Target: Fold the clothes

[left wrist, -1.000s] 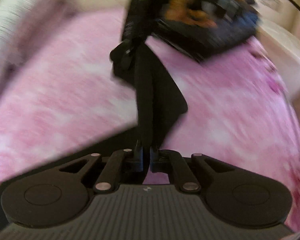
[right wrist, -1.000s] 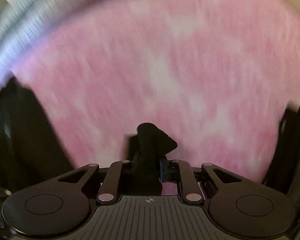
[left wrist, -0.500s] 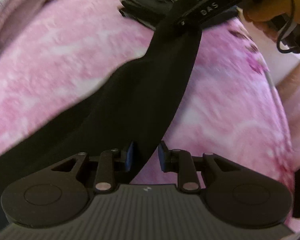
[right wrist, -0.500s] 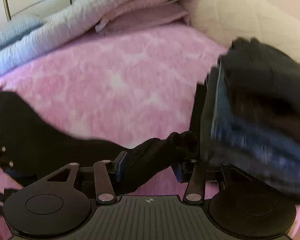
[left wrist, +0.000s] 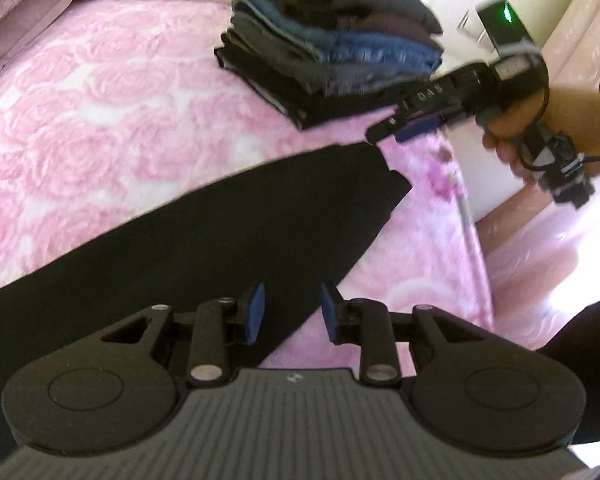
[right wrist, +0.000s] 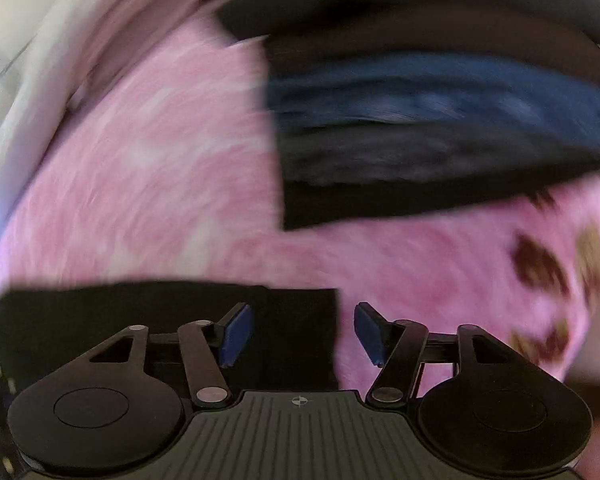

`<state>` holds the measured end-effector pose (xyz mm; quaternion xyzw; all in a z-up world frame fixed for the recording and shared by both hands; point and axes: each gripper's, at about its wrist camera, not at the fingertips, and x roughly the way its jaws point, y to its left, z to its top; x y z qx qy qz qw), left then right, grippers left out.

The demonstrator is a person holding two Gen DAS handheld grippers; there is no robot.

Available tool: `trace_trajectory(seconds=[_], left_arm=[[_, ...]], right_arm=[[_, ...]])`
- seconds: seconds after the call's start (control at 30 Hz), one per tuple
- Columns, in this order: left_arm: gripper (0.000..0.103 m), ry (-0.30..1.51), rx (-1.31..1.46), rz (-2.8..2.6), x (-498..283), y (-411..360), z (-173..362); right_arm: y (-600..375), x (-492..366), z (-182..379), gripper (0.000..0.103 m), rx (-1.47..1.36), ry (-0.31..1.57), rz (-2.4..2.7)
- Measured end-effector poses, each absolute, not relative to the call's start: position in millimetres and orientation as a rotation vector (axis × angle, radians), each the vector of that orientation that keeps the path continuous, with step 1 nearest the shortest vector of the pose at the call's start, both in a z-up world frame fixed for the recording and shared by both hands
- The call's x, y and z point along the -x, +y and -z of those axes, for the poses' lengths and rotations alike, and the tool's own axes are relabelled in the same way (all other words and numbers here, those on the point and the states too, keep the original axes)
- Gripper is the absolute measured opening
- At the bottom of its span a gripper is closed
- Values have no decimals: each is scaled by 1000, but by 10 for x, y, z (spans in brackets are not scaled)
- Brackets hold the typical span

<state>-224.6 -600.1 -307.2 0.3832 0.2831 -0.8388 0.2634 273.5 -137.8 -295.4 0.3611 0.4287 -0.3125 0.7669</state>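
Black garment is down on the bed, laid out as a long flat strip, its squared end pointing toward the stack of folded clothes. The stack is the landmark: dark and denim-blue layers, neat edges, sitting just beyond the garment's far end, apart from it by a band of pink cover.

Left gripper hangs over the near part of the garment, fingers opening, blue pads clear on either side, nothing pinched. Right gripper is opening too, spread wide over the corner nearest the stack; the cloth lies below the pads, not pressed by them. In the left view the right gripper sits just in front of the stack, held by a hand.

My read: this is the release after laying the piece flat, so the spreading step is wrapping up. Next likely calls for a fresh pinch on one end or edge and a carry over to halve the strip, keeping the edges lined up.

The garment looks smooth, thin and matte, limp enough to sag from a pinch. The cover is plush, with a raised rose pattern, likely grippy under the cloth. The right view is heavily blurred, so fine detail there is lost.
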Motion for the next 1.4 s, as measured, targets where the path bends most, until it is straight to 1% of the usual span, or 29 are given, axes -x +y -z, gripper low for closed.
trace_trajectory(seconds=[0.07, 0.2, 0.3, 0.5, 0.67, 0.83, 0.9, 1.0, 1.13, 1.33, 1.37, 1.4], left_arm=[[29, 747, -1038, 2251, 2204, -6071, 3064], [29, 742, -1071, 2095, 2013, -6215, 3182], [29, 763, -1095, 1943, 1798, -6115, 3255], [29, 867, -1080, 1680, 1330, -5401, 3223], [31, 961, -1024, 1476, 966, -4819, 3223], [33, 977, -1012, 1459, 1058, -4451, 3295], [33, 957, -1009, 1495, 1139, -4406, 3302], [33, 878, -1010, 1614, 1303, -4628, 3274], [33, 724, -1017, 1785, 1475, -5270, 3229], [34, 469, -1152, 1997, 1822, -6421, 3341], [35, 433, -1183, 2026, 1903, -6586, 3391], [35, 410, -1218, 2052, 1975, -6741, 3449]], right_arm=[[-1414, -2654, 2935, 64, -790, 925, 666], [-1350, -2715, 2934, 64, -673, 955, 593], [-1231, -2829, 2943, 64, -571, 964, 531], [-914, -3092, 2971, 64, -432, 984, 375], [-738, -3262, 3031, 64, -304, 1060, 293], [-1034, -3140, 3168, 64, -337, 1088, 432], [-1042, -3176, 3177, 64, -258, 1101, 399], [-968, -3340, 3136, 64, -157, 1096, 216], [-1023, -3500, 3200, 64, -59, 1151, 95], [-1430, -3422, 3300, 63, -143, 1216, 25], [-1450, -3414, 3305, 57, -137, 1221, 3], [-1455, -3416, 3302, 45, -128, 1225, -19]])
